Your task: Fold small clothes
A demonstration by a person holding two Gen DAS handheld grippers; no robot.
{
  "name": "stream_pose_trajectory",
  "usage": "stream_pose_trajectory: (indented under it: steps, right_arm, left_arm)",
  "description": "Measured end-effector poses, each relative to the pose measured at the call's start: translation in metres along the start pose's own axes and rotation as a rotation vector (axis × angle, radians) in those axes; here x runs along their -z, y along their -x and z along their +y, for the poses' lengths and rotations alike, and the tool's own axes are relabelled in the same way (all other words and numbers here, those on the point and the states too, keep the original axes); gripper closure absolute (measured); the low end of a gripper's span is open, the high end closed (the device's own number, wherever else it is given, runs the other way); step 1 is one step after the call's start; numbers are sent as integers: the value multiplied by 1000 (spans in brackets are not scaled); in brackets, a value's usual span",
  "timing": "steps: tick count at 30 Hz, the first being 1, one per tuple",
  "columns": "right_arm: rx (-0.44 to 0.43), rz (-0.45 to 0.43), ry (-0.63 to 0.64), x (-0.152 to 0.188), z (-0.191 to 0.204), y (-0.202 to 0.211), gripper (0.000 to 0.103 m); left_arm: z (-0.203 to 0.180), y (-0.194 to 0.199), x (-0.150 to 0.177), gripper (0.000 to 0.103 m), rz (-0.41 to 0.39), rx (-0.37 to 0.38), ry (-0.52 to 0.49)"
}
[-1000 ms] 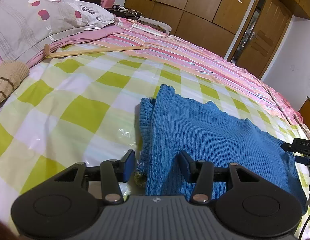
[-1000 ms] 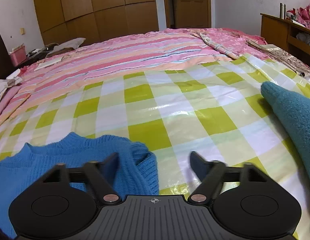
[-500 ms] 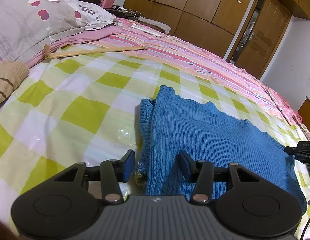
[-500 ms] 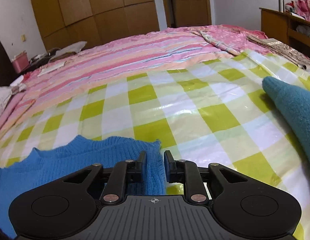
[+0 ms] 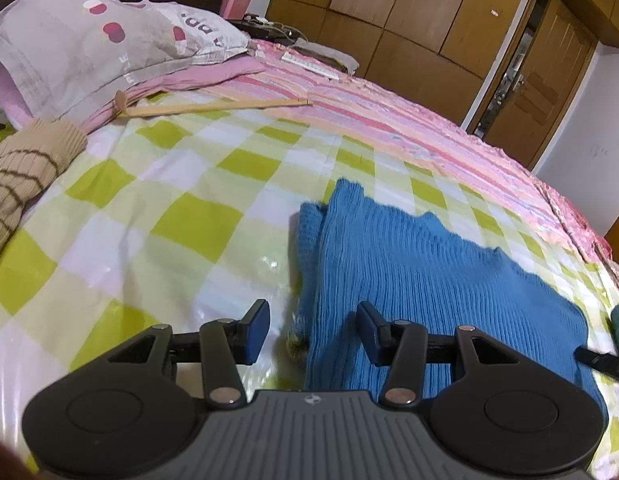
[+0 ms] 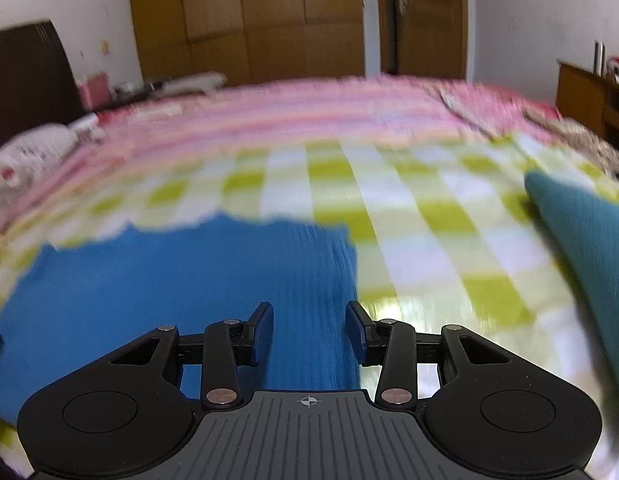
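A blue knit sweater (image 5: pixel 421 272) lies flat on the green-checked sheet (image 5: pixel 149 220). My left gripper (image 5: pixel 312 316) is open just above the sweater's near left edge; that edge runs between the fingers and neither pad presses it. In the blurred right wrist view, the sweater (image 6: pixel 169 280) fills the lower left with a straight right edge. My right gripper (image 6: pixel 308 312) hovers over that edge, its jaws opening, with cloth below the gap and not pinched. A black fingertip (image 5: pixel 597 356) of the right gripper shows at the right rim of the left wrist view.
A teal garment (image 6: pixel 581 240) lies right of the sweater. A beige striped knit (image 5: pixel 21 168), a grey pillow (image 5: pixel 89 36) and a wooden stick (image 5: pixel 213 108) lie to the far left. Pink striped bedding (image 5: pixel 389 120) covers the far side; a wooden dresser (image 6: pixel 581 88) stands at the right.
My right gripper closed nearly shut at the sweater's bunched right corner, then slid left over the sweater and its jaws parted again; that edge now lies straight. The left gripper stayed put.
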State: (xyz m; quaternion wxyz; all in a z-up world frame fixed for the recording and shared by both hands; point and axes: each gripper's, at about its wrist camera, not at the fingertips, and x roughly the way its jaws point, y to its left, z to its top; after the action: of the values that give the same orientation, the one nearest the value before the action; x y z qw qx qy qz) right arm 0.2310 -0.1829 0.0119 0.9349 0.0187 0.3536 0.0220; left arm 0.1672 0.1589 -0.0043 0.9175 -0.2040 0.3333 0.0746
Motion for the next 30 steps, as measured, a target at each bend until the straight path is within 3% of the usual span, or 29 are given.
stream_pose_trajectory:
  steps: [4, 7, 14, 23, 30]
  right_arm:
    - [1, 43, -73, 7, -11, -10, 54]
    - [21, 52, -60, 8, -11, -11, 36]
    - [56, 17, -77, 17, -16, -5, 14]
    - [123, -37, 14, 23, -1, 5, 5]
    - [144, -54, 39, 23, 4, 16, 4]
  left_arm:
    - [3, 3, 9, 50, 32, -7, 15]
    - [2, 3, 11, 50, 39, -16, 17]
    - [-1, 3, 13, 50, 50, -9, -7]
    - [-6, 3, 14, 50, 54, 4, -40]
    - [-6, 3, 14, 50, 61, 12, -47]
